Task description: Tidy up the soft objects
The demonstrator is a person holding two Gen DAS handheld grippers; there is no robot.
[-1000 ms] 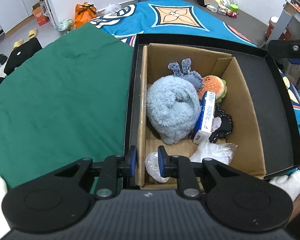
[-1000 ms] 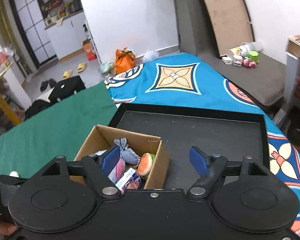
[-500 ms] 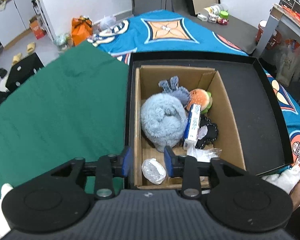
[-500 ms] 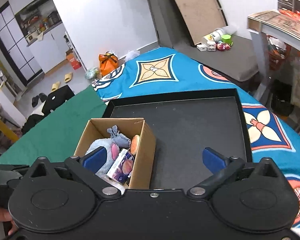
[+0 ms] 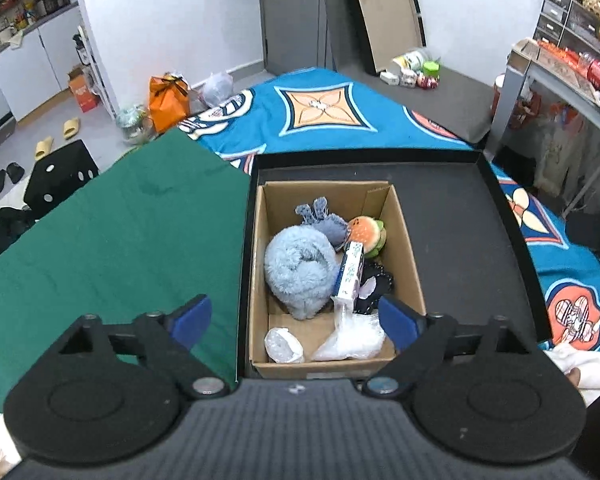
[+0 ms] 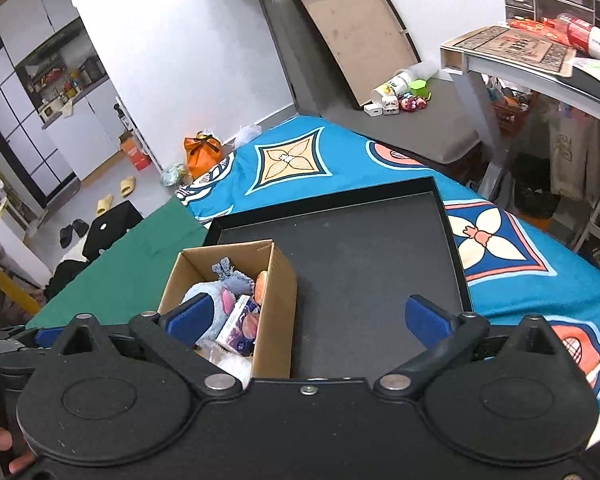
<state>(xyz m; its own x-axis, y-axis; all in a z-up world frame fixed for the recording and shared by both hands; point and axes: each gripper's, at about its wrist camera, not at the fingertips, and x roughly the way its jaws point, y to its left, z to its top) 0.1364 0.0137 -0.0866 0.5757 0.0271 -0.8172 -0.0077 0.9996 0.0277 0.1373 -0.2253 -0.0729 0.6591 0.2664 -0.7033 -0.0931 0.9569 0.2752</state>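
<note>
A cardboard box (image 5: 412, 256) (image 6: 278, 288) stands in the left part of a black tray (image 5: 472, 240) (image 6: 372, 248). It holds a fluffy blue plush (image 5: 300, 268), a small grey-blue plush (image 5: 324, 220), a burger plush (image 5: 368, 232), a white-blue carton (image 5: 350, 276), a black item (image 5: 374, 284) and clear plastic bags (image 5: 352, 336). My left gripper (image 5: 296, 320) hovers above the box's near end, its jaws opening, nothing between them. My right gripper (image 6: 304, 316) stands open and empty over the tray, right of the box.
A green cloth (image 5: 120, 248) lies left of the tray, a blue patterned blanket (image 5: 324, 112) behind and right of it. A metal table (image 6: 540, 64) stands at the right. An orange bag (image 5: 168, 96), slippers and a black stool (image 5: 60, 176) sit on the floor.
My left gripper has risen away from the box and its jaws have spread from nearly shut to wide. My right gripper's jaws widened and it moved right, with a roll.
</note>
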